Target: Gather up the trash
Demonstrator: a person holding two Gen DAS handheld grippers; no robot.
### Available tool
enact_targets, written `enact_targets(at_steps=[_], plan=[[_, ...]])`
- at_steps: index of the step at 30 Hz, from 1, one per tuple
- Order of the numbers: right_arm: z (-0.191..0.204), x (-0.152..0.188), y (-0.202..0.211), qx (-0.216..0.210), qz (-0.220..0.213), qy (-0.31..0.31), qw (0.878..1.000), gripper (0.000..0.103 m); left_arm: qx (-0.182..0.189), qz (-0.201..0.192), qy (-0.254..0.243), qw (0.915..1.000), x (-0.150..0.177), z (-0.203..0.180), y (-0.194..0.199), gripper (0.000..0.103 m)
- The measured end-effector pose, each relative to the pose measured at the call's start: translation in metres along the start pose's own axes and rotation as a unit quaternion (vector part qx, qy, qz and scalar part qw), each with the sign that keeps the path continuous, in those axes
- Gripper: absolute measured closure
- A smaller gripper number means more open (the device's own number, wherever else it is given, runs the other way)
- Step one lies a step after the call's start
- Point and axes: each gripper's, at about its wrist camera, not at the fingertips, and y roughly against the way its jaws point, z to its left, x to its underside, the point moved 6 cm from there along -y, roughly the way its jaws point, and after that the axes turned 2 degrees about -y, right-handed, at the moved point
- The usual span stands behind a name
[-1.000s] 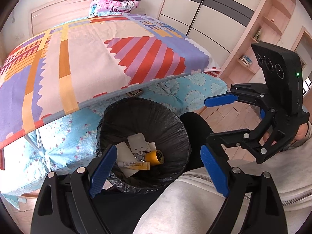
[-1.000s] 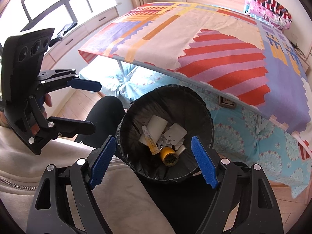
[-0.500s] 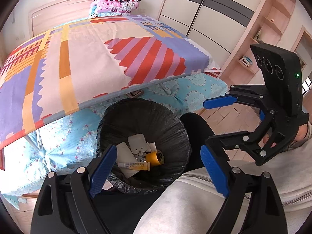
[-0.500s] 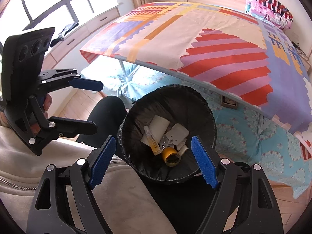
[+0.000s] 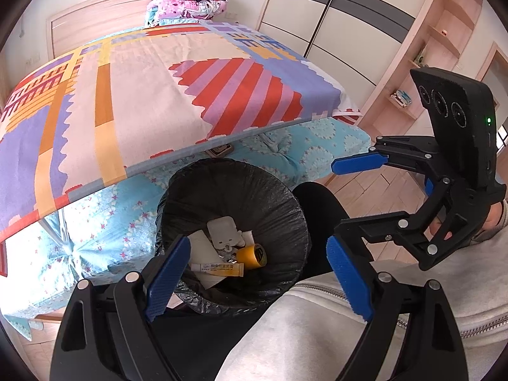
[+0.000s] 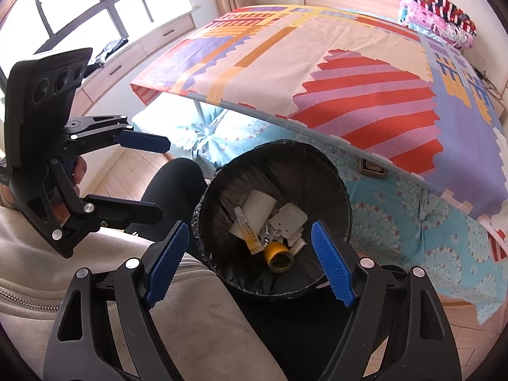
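Note:
A round bin lined with a black bag [image 5: 279, 197] [image 6: 339, 187] stands on the floor below the table edge. Inside lie a yellow tape roll [image 5: 252, 255] [image 6: 277, 257], a yellow-ended tube [image 5: 219, 267] [image 6: 247, 235], a white flat card [image 5: 223, 230] [image 6: 289, 217] and other white scraps. My left gripper [image 5: 258, 279] is open and empty above the bin's near rim. My right gripper [image 6: 249, 265] is open and empty above the bin too. Each gripper shows in the other's view, the right one [image 5: 355, 203] and the left one [image 6: 152, 177], both held open beside the bin.
A table with a colourful patterned cloth [image 5: 133, 95] [image 6: 317, 73] overhangs the bin, with a bed in light blue bedding [image 5: 104, 222] beneath. The person's dark trouser knee [image 5: 317, 209] and grey jacket [image 5: 304, 333] are close to the bin. Wardrobes [image 5: 349, 25] stand right, windows [image 6: 79, 3] left.
Both views have shifted only slightly; the bin sits a little more to the right in the right wrist view. Both grippers stay open and the trash in the bin has not moved.

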Motion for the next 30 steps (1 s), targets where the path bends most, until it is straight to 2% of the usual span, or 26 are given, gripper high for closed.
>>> enact_targets(at_steps=[30], plan=[[-0.0001,-0.0014,0.0014,0.002,-0.002,-0.001,1.000,0.024,0.006,0.000,-0.006,1.0000,-0.0014,-0.0062,-0.0007,0.019]])
